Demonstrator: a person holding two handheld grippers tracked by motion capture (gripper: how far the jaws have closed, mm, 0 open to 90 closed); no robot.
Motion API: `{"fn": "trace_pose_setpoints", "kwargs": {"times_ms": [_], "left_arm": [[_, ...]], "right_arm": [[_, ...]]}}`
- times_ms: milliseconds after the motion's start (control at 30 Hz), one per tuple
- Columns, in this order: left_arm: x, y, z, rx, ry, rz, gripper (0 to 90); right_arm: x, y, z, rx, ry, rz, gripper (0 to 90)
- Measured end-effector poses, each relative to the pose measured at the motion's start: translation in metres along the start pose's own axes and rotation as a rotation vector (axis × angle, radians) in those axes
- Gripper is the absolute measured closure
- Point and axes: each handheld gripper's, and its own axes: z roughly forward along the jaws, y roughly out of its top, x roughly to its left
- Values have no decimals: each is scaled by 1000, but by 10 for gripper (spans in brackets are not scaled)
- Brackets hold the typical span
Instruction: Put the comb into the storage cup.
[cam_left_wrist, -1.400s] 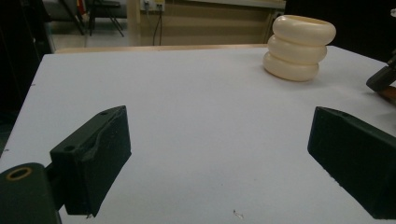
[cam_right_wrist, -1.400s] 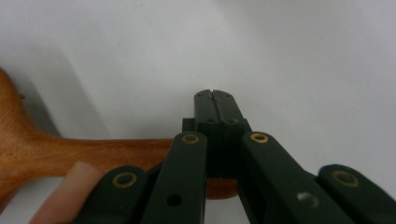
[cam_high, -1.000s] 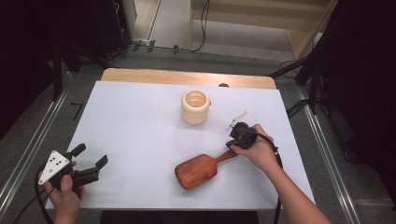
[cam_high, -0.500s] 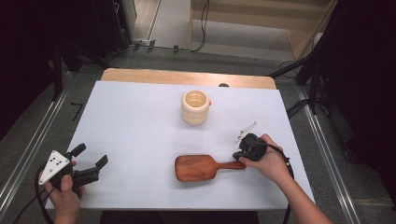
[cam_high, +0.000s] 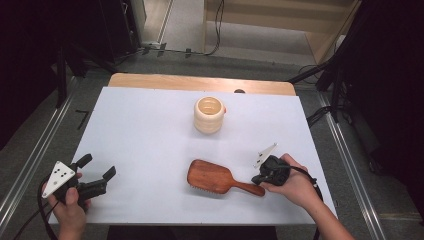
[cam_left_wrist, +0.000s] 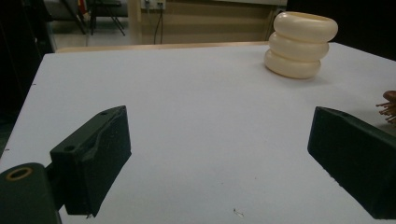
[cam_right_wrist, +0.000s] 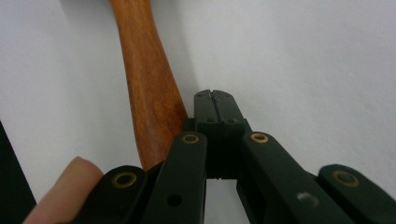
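Change: the wooden hairbrush (cam_high: 216, 178) has swung since a second ago, from slanting up toward the right gripper (cam_high: 263, 176) to lying nearly level across the table (cam_high: 150, 130).
Meaning: probably a push-turn.
Right gripper: jaws pressed together, empty, beside the handle (cam_right_wrist: 149, 88).
Left gripper (cam_high: 97, 181): jaws spread, idle.
Brush position: near-right, before the cream ringed cup (cam_high: 209, 114).
Axis: left-right; head left, handle right.
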Motion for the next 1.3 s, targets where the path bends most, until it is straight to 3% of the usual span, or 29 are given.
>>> {"fn": "trace_pose_setpoints", "kwargs": {"times_ms": [67,200,333,533,667,833,867,933,967,1100,1300], "left_arm": [[0,0,0,0,-1,1,60],[0,0,0,0,-1,0,59],[0,0,0,0,-3,3,60],[0,0,0,-1,-5,2,60],[1,0,-1,-3,-8,1,60],[0,0,0,-2,-8,3,60],[0,0,0,-2,-7,2,60],[0,0,-1,-2,-8,3,59],[0,0,-1,-2,-8,3,59],[0,0,-1,-2,-8,2,59],[1,0,-1,-2,-8,2,60]], "right_arm": [[0,-1,-3,-19,-11,-9,877],[-3,1,-15,-81,-33,-10,739],[2,8,-23,-152,-3,-80,571],[10,22,-19,-152,17,-155,253],[16,26,-10,-131,38,-197,109],[23,33,2,-73,56,-190,124],[23,34,5,-75,53,-212,168],[25,36,8,-72,52,-195,272],[24,38,10,-78,57,-222,322],[24,40,15,-48,58,-196,498],[24,41,23,-51,53,-227,635]]}}
